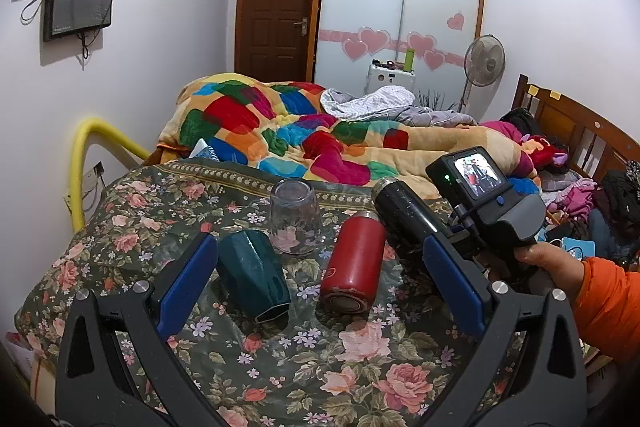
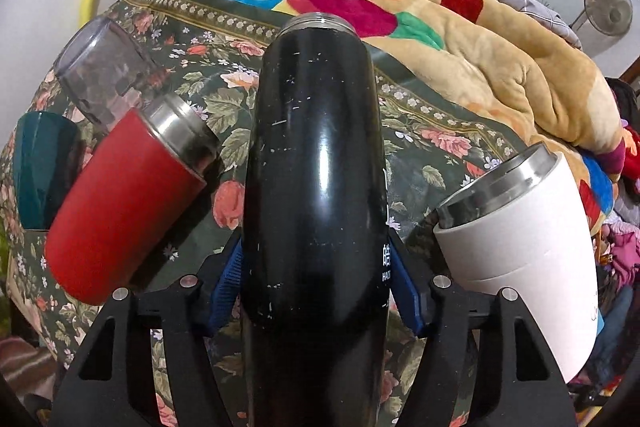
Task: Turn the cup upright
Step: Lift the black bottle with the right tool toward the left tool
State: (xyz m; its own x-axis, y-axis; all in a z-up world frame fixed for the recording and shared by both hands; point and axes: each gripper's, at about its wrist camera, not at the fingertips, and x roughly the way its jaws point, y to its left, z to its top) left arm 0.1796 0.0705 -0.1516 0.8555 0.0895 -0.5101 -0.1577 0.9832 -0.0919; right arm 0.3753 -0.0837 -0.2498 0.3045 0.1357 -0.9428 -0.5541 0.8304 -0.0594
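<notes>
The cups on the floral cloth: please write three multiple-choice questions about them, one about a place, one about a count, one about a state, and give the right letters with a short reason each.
1. Which cup lies nearest the left gripper's left pad?
A. the teal cup
B. the white cup
C. the clear glass

2. How many cups show in the right wrist view?
A. three
B. five
C. seven

3. What is the right gripper doing?
A. it hangs open over the cloth
B. it is shut on the black bottle
C. it is shut on the red cup

Answers:
1 A, the teal cup lies beside that blue pad.
2 B, teal cup, clear glass, red cup, black bottle, white cup.
3 B, both blue pads press the black bottle's sides.
</notes>
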